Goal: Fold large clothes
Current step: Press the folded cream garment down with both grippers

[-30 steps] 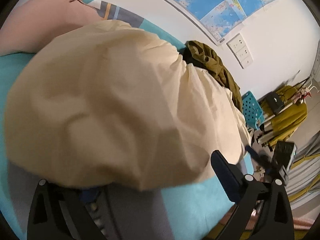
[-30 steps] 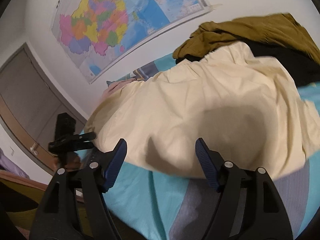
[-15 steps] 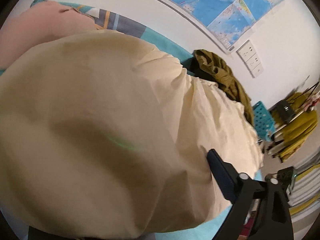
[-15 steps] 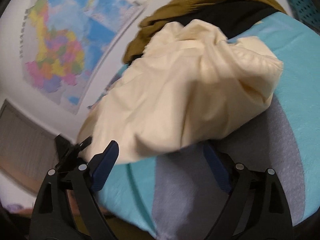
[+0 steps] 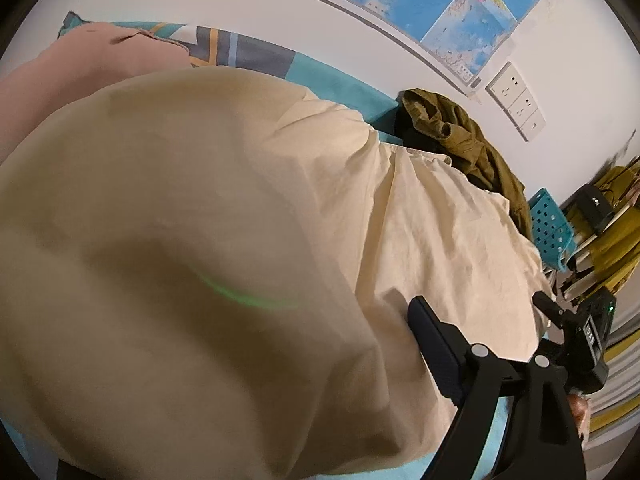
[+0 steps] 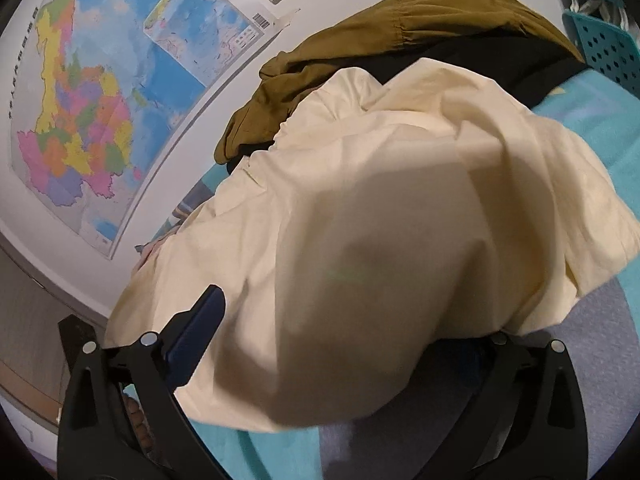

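A large cream garment [image 5: 224, 240] lies spread on the teal bed and fills both views; it also shows in the right wrist view [image 6: 380, 220]. My left gripper [image 5: 256, 420] is low over its near edge; only the right finger [image 5: 436, 352] shows, the other is hidden under cloth. My right gripper [image 6: 344, 344] is open with the cloth's near edge bulging between its fingers; the left finger [image 6: 196, 332] shows and the right one is mostly covered.
An olive garment [image 6: 380, 40] over a black one lies at the bed's far side by the wall with maps [image 6: 92, 92]. A pink pillow [image 5: 72, 68] is at the head. A teal perforated basket [image 5: 550, 228] stands beyond the bed.
Both grippers have pushed forward onto the cream garment. The cloth now covers the left gripper's left finger and the right gripper's right finger. The right view swung toward the olive garment.
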Tool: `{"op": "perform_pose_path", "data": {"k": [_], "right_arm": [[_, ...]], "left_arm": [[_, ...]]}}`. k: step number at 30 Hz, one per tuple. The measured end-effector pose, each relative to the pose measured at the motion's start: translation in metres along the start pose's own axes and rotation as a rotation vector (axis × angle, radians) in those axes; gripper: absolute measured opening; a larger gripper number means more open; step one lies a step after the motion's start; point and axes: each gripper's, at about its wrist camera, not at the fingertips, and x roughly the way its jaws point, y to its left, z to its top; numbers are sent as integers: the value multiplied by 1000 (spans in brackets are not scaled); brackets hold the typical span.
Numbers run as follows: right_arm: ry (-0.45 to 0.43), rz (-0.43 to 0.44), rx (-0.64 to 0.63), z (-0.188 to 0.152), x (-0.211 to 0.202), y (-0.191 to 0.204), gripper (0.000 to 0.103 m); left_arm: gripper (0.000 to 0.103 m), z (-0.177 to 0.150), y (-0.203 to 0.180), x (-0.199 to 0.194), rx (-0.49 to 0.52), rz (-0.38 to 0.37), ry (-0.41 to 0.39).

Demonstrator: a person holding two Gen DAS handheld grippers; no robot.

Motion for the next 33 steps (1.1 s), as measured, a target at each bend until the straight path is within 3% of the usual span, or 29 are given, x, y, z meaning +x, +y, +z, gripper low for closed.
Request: {"op": "perform_pose_path", "data": {"k": [5,15,18,19,23,27,30,33], "right_arm": [[26,24,35,-2,-4,-3,97],[38,37,24,9,12,4,96],[40,28,-2,13,22,9,88],[38,17,-4,15,24,8,79],[59,52,14,20,28,1,64],[66,68,9,21,30,0,66],[73,64,-29,21,35,6,73],[63,63,-31,21,36,6,69]], "left_arm": [[85,-1,-5,3,25,53,-19],[89,3,-11,9,37,76,-26],[89,6,-10,10,33,76,-26],[89,7,-10,11,33,78,-25],[75,12,-8,11,23,82,-28],[72,13,-4,12,14,71,-26],[82,13,-7,14,26,53,-26],[82,13,-11,17,35,77,-32]]}}
